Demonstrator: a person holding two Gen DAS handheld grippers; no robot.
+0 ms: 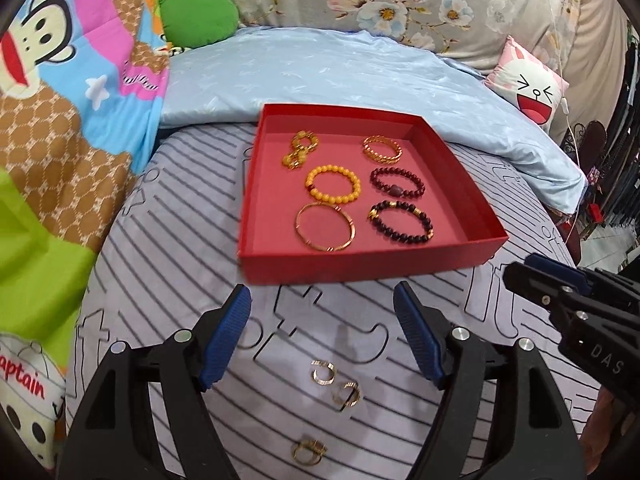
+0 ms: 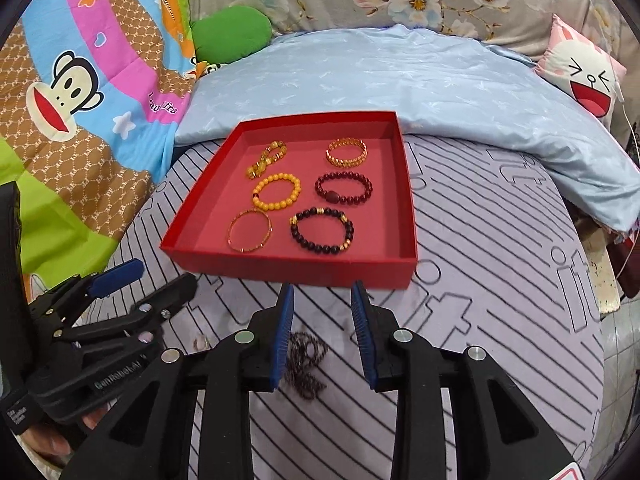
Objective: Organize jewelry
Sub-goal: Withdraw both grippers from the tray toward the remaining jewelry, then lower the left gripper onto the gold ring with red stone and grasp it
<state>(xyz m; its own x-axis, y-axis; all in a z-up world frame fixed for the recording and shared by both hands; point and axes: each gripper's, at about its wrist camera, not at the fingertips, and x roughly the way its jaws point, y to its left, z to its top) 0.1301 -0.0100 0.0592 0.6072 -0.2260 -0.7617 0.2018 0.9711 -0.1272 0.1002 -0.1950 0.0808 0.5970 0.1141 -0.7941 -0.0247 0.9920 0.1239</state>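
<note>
Bedding in bright cartoon print [image 1: 60, 120] is shown at 9 o'clock, and the striped bed sheet [image 1: 180, 248] carries everything else. The left gripper [image 1: 322, 334] is seen with its fingers [image 1: 226, 340] spread wide and nothing between them. Three small gold rings lie loose on the sheet under and behind that gap: one open ring [image 1: 323, 371], a second ring [image 1: 347, 395] just beside it toward 5 o'clock, and a third ring [image 1: 308, 451] nearer the camera at 6 o'clock.

The red tray [image 1: 360, 262] sits at 12 o'clock from both grippers. Six bracelets are laid in it in two columns, among them a yellow bead bracelet [image 1: 333, 185], a gold bangle [image 1: 325, 227] and a dark bead bracelet [image 1: 401, 222]. The right third of the tray floor is bare.

The right gripper [image 2: 322, 334] is shown with its fingers [image 2: 283, 336] set narrow, and no object is pinched. A dark chain necklace [image 2: 306, 364] lies heaped on the sheet directly below the gap, its pile stretched roughly from 12 to 6 o'clock, along the line in which the gripper points.

The relation that governs the coming move is judged as follows: the rings lie nearest the left gripper, the chain nearest the right, and each is reached by lowering. The tray lies straight ahead of both.
</note>
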